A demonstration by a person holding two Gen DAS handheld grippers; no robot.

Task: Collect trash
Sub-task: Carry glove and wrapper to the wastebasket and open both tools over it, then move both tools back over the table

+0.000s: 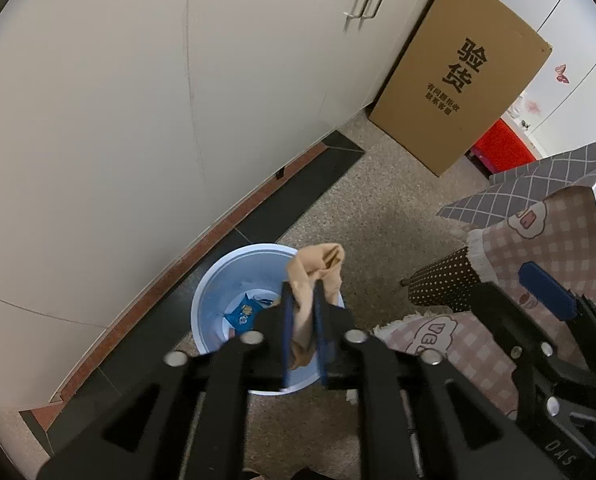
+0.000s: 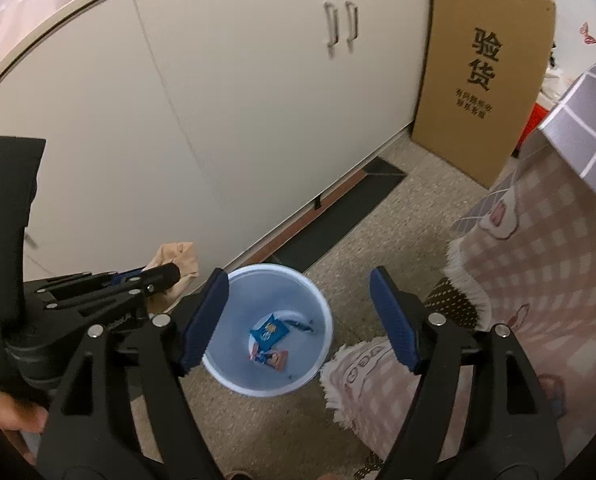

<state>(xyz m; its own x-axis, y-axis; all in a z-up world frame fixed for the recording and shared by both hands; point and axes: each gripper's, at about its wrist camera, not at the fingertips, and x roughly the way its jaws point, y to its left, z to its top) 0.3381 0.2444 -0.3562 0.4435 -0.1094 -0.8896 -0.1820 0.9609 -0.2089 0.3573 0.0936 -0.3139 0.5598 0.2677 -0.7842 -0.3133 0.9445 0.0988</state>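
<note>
Pale cabinet doors [image 2: 258, 92] ahead of both tongs, a printed cardboard box [image 2: 481, 76] leaning at their far right end. Pink checked cloth [image 2: 537, 264] hangs right of the right tongs, its fringed hem just beside the bin. Speckled floor [image 1: 377, 216] below.

Light-blue trash bin [image 2: 317, 312] sits on the floor under and between the right tongs [image 2: 298, 316], whose blue pads stand wide apart, nothing in them. Inside: a blue wrapper [image 2: 269, 333] and a pink-orange one [image 2: 276, 360].

Left tongs [image 1: 302, 320]: pads nearly together with a crumpled beige paper wad [image 1: 317, 268] between them, over the bin's rim; whether they press it, cannot tell.
</note>
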